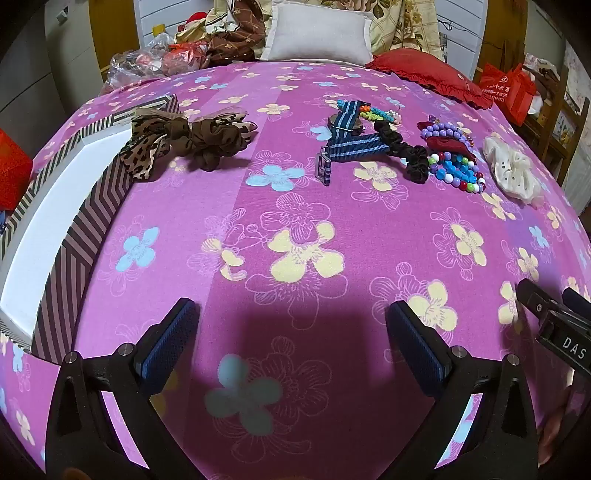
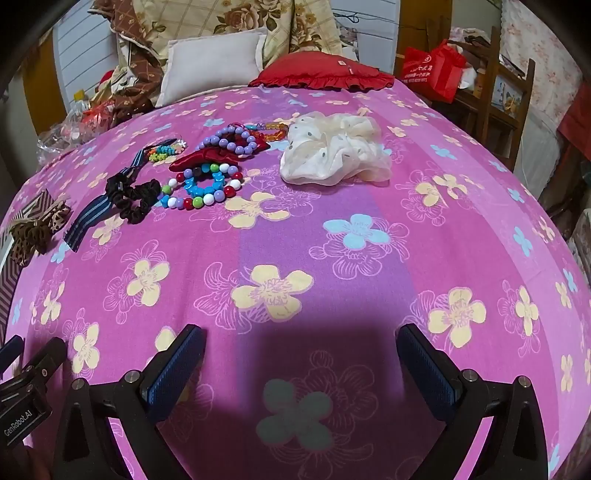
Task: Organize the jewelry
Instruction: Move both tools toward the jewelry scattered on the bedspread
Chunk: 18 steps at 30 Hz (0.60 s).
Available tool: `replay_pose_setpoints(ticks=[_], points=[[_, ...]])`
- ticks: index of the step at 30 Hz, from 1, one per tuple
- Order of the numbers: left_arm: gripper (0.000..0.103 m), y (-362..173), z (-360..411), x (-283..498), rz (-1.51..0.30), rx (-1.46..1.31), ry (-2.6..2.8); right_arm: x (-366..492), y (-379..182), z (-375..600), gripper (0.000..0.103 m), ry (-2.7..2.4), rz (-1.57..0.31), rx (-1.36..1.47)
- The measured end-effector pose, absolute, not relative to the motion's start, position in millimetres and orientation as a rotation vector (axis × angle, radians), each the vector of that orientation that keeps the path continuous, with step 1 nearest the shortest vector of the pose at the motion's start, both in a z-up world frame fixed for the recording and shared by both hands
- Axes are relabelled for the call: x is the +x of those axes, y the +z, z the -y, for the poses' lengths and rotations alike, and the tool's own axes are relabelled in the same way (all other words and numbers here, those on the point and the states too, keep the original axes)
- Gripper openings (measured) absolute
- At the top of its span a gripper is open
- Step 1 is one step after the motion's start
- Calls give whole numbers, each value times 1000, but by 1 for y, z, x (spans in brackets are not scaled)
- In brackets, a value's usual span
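On a pink flowered bedspread [image 1: 295, 206] lies a loose row of accessories: a leopard-print bow scrunchie [image 1: 184, 142], a blue striped watch strap [image 1: 345, 142], a black scrunchie [image 1: 406, 155], bead bracelets [image 1: 456, 170] and a white scrunchie [image 1: 513, 171]. In the right wrist view the white scrunchie [image 2: 334, 153] and bead bracelets [image 2: 201, 186] lie far ahead. A striped box [image 1: 51, 221] with a white inside sits at the left. My left gripper [image 1: 291, 332] and right gripper [image 2: 301, 354] both stand open over bare cloth, nothing between their fingers.
Pillows [image 1: 317, 35], a red cushion [image 2: 321, 72] and piled bedding line the far end of the bed. A red bag [image 2: 432, 68] and wooden chair [image 2: 509, 99] stand off the right side. Plastic bags [image 1: 136, 62] lie at the far left.
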<state>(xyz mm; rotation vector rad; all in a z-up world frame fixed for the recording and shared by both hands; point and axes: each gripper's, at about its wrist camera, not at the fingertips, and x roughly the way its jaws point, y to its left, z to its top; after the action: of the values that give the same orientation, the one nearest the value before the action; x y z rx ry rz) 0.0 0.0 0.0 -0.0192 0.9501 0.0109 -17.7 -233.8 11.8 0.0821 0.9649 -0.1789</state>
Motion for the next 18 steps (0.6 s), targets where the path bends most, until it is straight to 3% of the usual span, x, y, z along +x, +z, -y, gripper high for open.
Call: replay_pose_setpoints(ticks=[18], points=[[103,1,-1,1,-972,-2,-6,-17,13,236,103,-177,-963,83]])
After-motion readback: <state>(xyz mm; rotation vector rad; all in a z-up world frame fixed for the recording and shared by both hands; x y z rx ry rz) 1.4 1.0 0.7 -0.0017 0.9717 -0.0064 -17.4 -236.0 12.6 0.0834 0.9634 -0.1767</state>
